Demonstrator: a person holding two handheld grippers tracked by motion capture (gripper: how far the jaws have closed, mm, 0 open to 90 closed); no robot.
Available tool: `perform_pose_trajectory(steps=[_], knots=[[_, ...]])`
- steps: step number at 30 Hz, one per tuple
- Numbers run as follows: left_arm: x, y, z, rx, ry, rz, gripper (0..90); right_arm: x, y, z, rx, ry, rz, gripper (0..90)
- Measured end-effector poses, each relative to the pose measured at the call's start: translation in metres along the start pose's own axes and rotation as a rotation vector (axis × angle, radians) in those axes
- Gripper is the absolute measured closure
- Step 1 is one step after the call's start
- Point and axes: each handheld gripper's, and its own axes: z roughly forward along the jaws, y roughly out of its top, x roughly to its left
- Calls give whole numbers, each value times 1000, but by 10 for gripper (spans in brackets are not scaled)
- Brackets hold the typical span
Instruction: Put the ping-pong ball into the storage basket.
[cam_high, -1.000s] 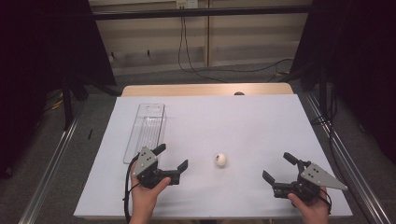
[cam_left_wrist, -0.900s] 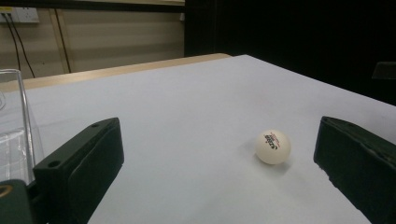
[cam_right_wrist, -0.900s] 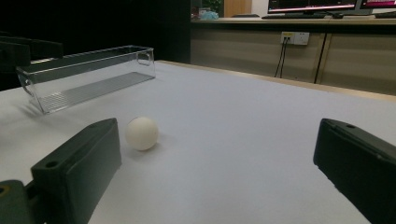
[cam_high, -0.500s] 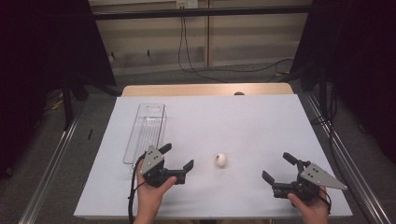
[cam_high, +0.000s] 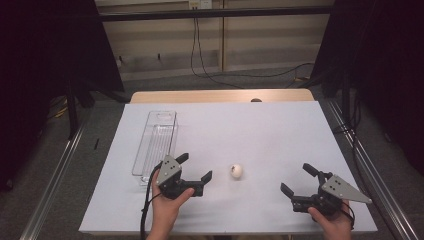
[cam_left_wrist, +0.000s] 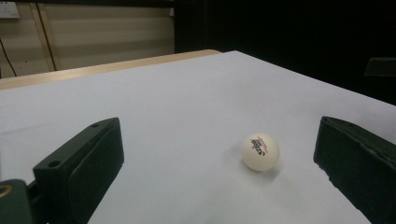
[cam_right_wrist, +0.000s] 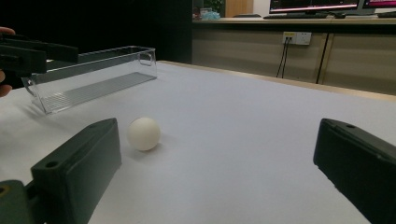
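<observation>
Resting low at the near edge of the white-covered surface (cam_high: 260, 125), two hand-held black tongs, one in each hand of a person whose hands enter from the bottom of the high view. At the near left, left tongs (cam_high: 194, 167), spread wide and holding nothing, pointing right toward a small white plastic ball (cam_high: 236, 171). At the near right, right tongs (cam_high: 298, 179), likewise spread wide and holding nothing, angled up and to the left, topped by a grey three-cornered plate.

Lying between the two tongs, closer to the left pair and apart from both, the small white ball, sitting directly on the white cover near the front of the surface. Seen along the left tongs, the ball (cam_left_wrist: 260, 152) ahead in the gap between the two dark jaws, nearer the right-hand jaw, with small printed lettering on its face. Seen along the right tongs, the same ball (cam_right_wrist: 144, 133) just beyond the left-hand jaw.

Farther back on the left, just behind the left hand (cam_high: 167, 202), a long clear plastic rectangular bin (cam_high: 156, 145) with a ribbed floor, lying lengthwise away from the person, with nothing inside.

Beyond the cover's far edge, a strip of bare pale wood tabletop (cam_high: 220, 95).
</observation>
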Motion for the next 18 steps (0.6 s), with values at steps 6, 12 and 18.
perform_pose_trajectory(steps=[6,12,18], knots=[[-1,0,2,6,-2,5,18,0,0,0,-3,-2,3,5],[-2,0,4,12,-3,3,18,0,0,1,-4,1,2,4],[-2,0,6,15,-7,12,18,0,0,1,-1,1,4,5]])
